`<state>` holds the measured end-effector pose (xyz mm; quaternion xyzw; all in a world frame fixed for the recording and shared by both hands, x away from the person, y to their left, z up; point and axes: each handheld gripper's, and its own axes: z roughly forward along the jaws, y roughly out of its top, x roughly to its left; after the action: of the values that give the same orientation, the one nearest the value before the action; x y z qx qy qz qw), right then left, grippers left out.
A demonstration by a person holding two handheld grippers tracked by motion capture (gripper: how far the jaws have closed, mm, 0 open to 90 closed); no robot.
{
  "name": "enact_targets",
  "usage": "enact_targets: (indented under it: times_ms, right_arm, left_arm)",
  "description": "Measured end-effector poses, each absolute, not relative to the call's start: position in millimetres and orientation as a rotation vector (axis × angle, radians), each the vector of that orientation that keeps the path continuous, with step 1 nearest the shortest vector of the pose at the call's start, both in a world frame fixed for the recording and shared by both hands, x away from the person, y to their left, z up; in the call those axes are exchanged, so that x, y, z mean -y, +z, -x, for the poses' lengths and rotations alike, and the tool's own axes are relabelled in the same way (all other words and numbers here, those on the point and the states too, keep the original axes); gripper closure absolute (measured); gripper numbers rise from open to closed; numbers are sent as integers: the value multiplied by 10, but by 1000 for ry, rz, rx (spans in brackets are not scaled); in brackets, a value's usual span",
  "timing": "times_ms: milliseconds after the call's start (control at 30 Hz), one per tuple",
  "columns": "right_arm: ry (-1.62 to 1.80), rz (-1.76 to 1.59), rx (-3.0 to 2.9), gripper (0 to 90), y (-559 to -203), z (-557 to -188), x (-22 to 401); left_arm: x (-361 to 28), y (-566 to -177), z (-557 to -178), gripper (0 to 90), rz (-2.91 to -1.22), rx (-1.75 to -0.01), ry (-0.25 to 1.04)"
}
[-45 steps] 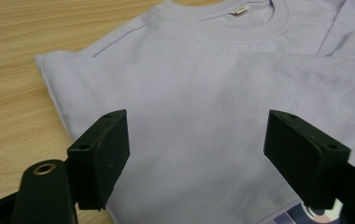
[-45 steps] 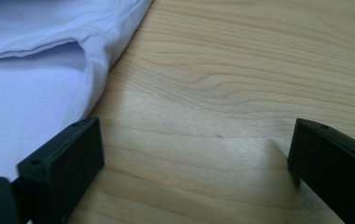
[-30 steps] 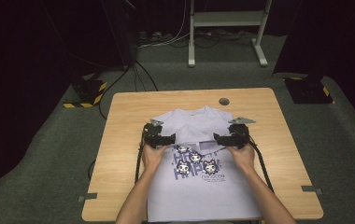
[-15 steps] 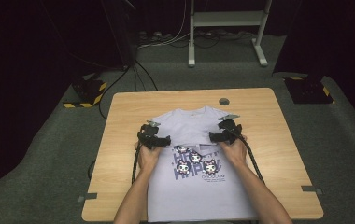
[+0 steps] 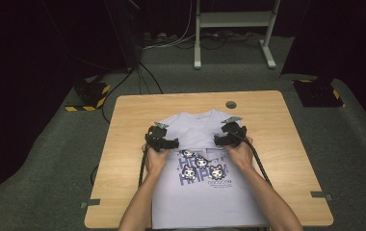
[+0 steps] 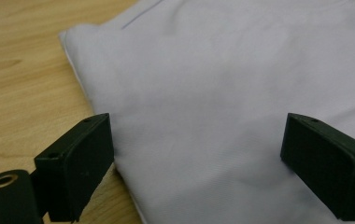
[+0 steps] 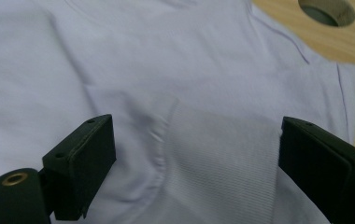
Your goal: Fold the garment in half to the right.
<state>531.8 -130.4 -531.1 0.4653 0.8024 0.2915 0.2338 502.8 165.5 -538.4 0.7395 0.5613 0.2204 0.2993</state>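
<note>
From the high view I see the pale lavender cotton T-shirt [image 5: 205, 192] spread flat at the centre of the light wooden table [image 5: 123, 125], running from mid-frame down to the bottom edge; its upper part looks folded down over the chest, and a dark purple cartoon print with lettering sits across the middle of the frame. My left gripper [image 5: 162, 140] rests at the shirt's upper left corner and my right gripper [image 5: 229, 134] at its upper right, each with a hand [image 5: 154, 161] behind it and a black cable trailing toward the bottom of the frame. A small round grey grommet hole [image 5: 230, 104] lies in the table just above the shirt. In the left gripper view the two black jaws stand wide apart at the lower corners with nothing between them; the smooth lavender cloth [image 6: 222, 93] covers most of the frame, its folded edge running from upper left down to the bottom, with bare wood to the left. In the right gripper view the jaws are likewise spread wide and empty, above the cloth; between them lies a ribbed band of the shirt [image 7: 217, 154], seemingly the collar, and the grommet hole [image 7: 327, 10] shows at the upper right.
</note>
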Motion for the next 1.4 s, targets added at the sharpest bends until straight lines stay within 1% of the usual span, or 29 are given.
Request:
enact_targets:
  times_ms: [33, 133, 233, 300, 333, 367, 433, 500, 600, 700, 733, 800, 967, 1000, 1033, 1100, 1133, 1200, 1300, 1400]
  right_arm:
    - [814, -1325, -2177, 106, -5322, -5367, 1411]
    - [790, -1385, -2130, 106, -5303, -5425, 1550]
    - [818, -1423, -2086, 123, -5265, -5447, 1614]
    - [867, -1386, -2094, 127, -5229, -5410, 1567]
    - [884, -1357, -2116, 132, -5223, -5395, 1525]
    - [889, -1340, -2136, 136, -5227, -5386, 1483]
    - [852, -1336, -2150, 143, -5267, -5401, 1453]
    - [813, -1376, -2142, 122, -5327, -5445, 1526]
    - [833, -1432, -2114, 115, -5282, -5456, 1670]
    - [857, -1413, -2107, 120, -5222, -5413, 1675]
    - [916, -1380, -2111, 126, -5166, -5351, 1652]
    - [930, -1347, -2135, 124, -5151, -5297, 1591]
    - [891, -1321, -2190, 118, -5256, -5255, 1463]
    - [884, -1328, -2195, 118, -5281, -5254, 1448]
    - [879, -1331, -2200, 118, -5304, -5256, 1440]
    - [878, -1333, -2201, 118, -5321, -5259, 1435]
    - [884, -1341, -2198, 118, -5337, -5257, 1431]
    - [885, -1336, -2201, 118, -5334, -5255, 1428]
    - [872, -1323, -2210, 119, -5331, -5251, 1435]
    - [864, -1320, -2214, 118, -5336, -5251, 1460]
  left_arm:
    - [-1748, -5387, -5036, 91, -1928, -1526, 603]
    - [-1852, -5366, -5054, 100, -1904, -1590, 606]
    - [-1850, -5325, -5025, 112, -1861, -1567, 591]
    - [-1818, -5314, -5014, 110, -1858, -1540, 589]
    - [-1727, -5308, -5015, 111, -1886, -1499, 592]
    - [-1685, -5315, -5028, 109, -1909, -1496, 598]
    - [-1648, -5353, -5060, 111, -1961, -1520, 636]
    - [-1725, -5377, -5078, 92, -1919, -1557, 607]
    - [-1811, -5352, -5067, 106, -1908, -1594, 599]
    - [-1802, -5314, -5019, 107, -1881, -1569, 590]
    - [-1723, -5246, -4967, 106, -1866, -1509, 571]
    - [-1578, -5170, -4922, 100, -1871, -1435, 547]
    - [-1083, -5066, -4834, 74, -1947, -1252, 482]
    - [-1083, -5066, -4834, 72, -1947, -1252, 482]
    - [-908, -5072, -4817, 69, -1973, -1207, 452]
    - [-834, -5086, -4815, 60, -1982, -1198, 434]
    - [-706, -5132, -4823, 56, -2013, -1182, 422]
    - [-614, -5188, -4841, 49, -2039, -1181, 418]
    - [-576, -5263, -4866, 44, -2103, -1183, 449]
    - [-626, -5304, -4877, 34, -2140, -1211, 465]
